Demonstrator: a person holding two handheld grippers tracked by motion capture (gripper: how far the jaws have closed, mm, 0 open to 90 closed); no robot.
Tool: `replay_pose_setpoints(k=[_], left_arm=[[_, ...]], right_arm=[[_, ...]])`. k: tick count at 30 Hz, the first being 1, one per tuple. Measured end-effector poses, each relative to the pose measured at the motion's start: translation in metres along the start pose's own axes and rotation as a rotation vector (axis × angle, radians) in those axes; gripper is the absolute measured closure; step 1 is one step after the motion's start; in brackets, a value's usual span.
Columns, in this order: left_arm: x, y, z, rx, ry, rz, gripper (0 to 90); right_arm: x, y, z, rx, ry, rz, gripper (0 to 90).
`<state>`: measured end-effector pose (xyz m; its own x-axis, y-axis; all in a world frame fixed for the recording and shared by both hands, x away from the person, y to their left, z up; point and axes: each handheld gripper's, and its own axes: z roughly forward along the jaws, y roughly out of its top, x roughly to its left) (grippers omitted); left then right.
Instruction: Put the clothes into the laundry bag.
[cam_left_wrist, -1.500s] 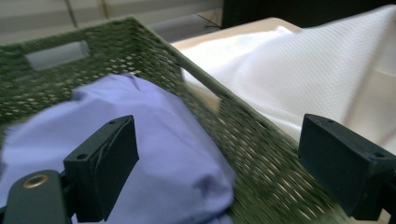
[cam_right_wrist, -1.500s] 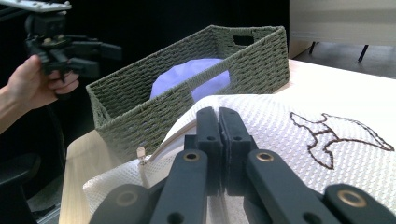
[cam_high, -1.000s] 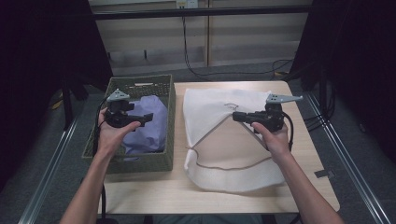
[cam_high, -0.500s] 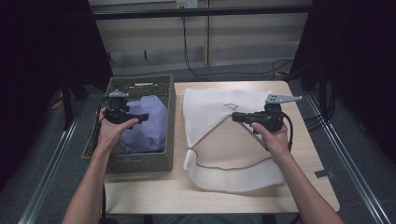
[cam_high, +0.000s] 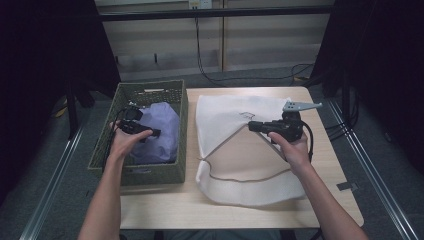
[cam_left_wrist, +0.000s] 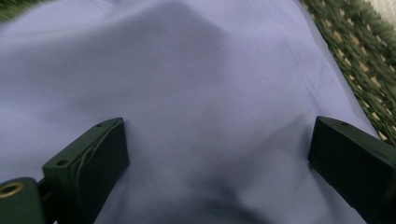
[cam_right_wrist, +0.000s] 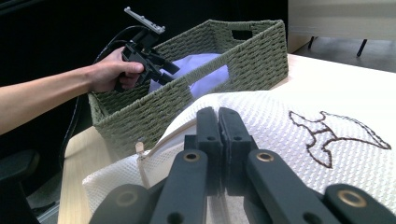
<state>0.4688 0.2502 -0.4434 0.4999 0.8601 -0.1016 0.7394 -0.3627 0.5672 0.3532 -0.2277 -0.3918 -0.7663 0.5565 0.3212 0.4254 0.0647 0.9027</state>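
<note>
A purple cloth (cam_high: 161, 134) lies bunched in a green woven basket (cam_high: 150, 88) on the left of the table. My left gripper (cam_high: 152, 133) is low over the cloth (cam_left_wrist: 210, 84), jaws open and set on either side of a raised fold, pads apart from it. To the right lies a white mesh bag (cam_high: 220, 107) with a zipper edge. My right gripper (cam_high: 251, 125) is shut on the bag's upper layer and holds it lifted. In the right gripper view its jaws (cam_right_wrist: 217, 114) are pressed together at the bag's (cam_right_wrist: 280, 135) edge.
The bag carries a brown stitched bird outline (cam_right_wrist: 327, 133). The basket's wall (cam_right_wrist: 224, 51) stands between the two hands. Bare wooden tabletop (cam_high: 165, 205) runs along the near edge. Cables (cam_high: 200, 45) hang against the back wall beyond the table.
My left hand has sunk into the basket, bringing its gripper down close onto the purple cloth. The right hand and the lifted bag layer have stayed put.
</note>
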Motion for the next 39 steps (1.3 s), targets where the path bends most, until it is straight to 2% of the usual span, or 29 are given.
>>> replay_pose_setpoints(k=[1,2,3,5,6,7,9,11,12,13,14,15,16,17,18,19,21,24,26,28,30,31,32,33,34,35,37,38,39], left_arm=[[0.0,0.0,0.0,0.0,0.0,0.0,4.4],[0.0,0.0,0.003,0.035,-0.02,0.004,4.4],[0.0,-0.001,0.005,0.039,-0.022,0.003,4.6],[-0.003,-0.002,0.007,0.066,-0.03,0.039,5.2],[-0.005,-0.003,0.009,0.083,-0.02,0.056,5.3],[-0.006,-0.004,0.012,0.102,-0.009,0.057,5.2],[-0.005,-0.005,0.016,0.145,-0.021,0.059,4.9],[-0.005,-0.005,0.022,0.172,-0.023,0.035,4.4],[-0.005,-0.005,0.025,0.205,-0.029,0.039,4.5],[-0.006,-0.007,0.028,0.23,-0.017,0.048,4.5],[-0.009,-0.009,0.031,0.219,-0.005,0.028,4.3],[-0.007,-0.009,0.032,0.253,0.001,0.051,4.1],[-0.006,-0.009,0.032,0.257,-0.003,0.042,4.4],[-0.006,-0.009,0.033,0.259,0.013,0.045,4.5],[-0.007,-0.01,0.034,0.265,0.025,0.022,4.8],[-0.006,-0.011,0.035,0.285,0.032,0.037,4.5],[-0.006,-0.013,0.037,0.276,0.054,0.046,3.5],[-0.005,-0.016,0.04,0.252,0.053,0.051,0.0],[-0.005,-0.016,0.04,0.255,0.055,0.049,0.0],[-0.007,-0.017,0.04,0.252,0.062,0.026,0.0],[-0.005,-0.015,0.04,0.265,0.06,0.04,0.0],[-0.007,-0.014,0.04,0.273,0.06,0.018,0.2],[-0.005,-0.012,0.04,0.288,0.058,0.038,1.1],[-0.006,-0.009,0.038,0.314,0.067,0.023,4.2],[-0.005,-0.006,0.036,0.326,0.079,0.008,11.3],[-0.005,-0.005,0.035,0.332,0.076,-0.008,14.3],[-0.009,-0.004,0.035,0.329,0.096,0.014,17.3],[-0.01,-0.002,0.033,0.322,0.071,0.029,22.9],[-0.011,-0.001,0.031,0.323,0.083,0.037,31.5]], right_arm=[[0.0,0.0,0.0,0.001,0.001,0.004,88.5],[-0.001,0.0,0.0,0.002,-0.001,0.006,88.4],[-0.001,0.0,0.0,0.005,0.001,0.006,88.4],[-0.001,-0.001,0.001,0.008,0.001,0.005,88.3],[-0.001,-0.001,0.001,0.01,0.003,0.005,88.3],[-0.002,-0.001,0.001,0.016,0.004,0.002,88.2],[-0.002,-0.002,0.001,0.016,0.002,0.004,88.2],[-0.002,-0.003,0.002,0.023,0.001,0.004,88.2],[-0.002,-0.003,0.002,0.023,0.004,0.003,88.2],[-0.002,-0.003,0.002,0.025,0.005,0.002,88.2],[-0.002,-0.003,0.002,0.028,0.003,0.002,88.2],[-0.003,-0.003,0.002,0.028,0.007,0.004,88.1],[-0.003,-0.003,0.002,0.028,0.007,0.004,88.1],[-0.003,-0.003,0.002,0.03,0.007,0.005,88.2],[-0.003,-0.003,0.002,0.032,0.007,0.002,88.2],[-0.003,-0.003,0.002,0.033,0.007,0.002,88.1],[-0.004,-0.003,0.002,0.033,0.005,0.005,88.0],[-0.004,-0.004,0.002,0.037,0.003,0.003,88.0],[-0.004,-0.004,0.003,0.037,0.001,0.0,87.9],[-0.004,-0.004,0.003,0.037,0.002,0.0,87.9],[-0.003,-0.004,0.003,0.039,0.001,-0.002,87.9],[-0.004,-0.004,0.003,0.04,0.002,-0.001,87.9],[-0.004,-0.004,0.003,0.04,0.001,0.0,88.0],[-0.004,-0.004,0.003,0.04,0.0,0.001,88.0],[-0.004,-0.004,0.003,0.041,0.0,0.0,88.0],[-0.004,-0.004,0.003,0.042,-0.002,-0.001,88.0],[-0.004,-0.004,0.003,0.048,-0.002,-0.003,88.1],[-0.003,-0.004,0.003,0.051,-0.001,-0.003,88.1],[-0.003,-0.004,0.004,0.051,0.0,-0.003,88.1]])
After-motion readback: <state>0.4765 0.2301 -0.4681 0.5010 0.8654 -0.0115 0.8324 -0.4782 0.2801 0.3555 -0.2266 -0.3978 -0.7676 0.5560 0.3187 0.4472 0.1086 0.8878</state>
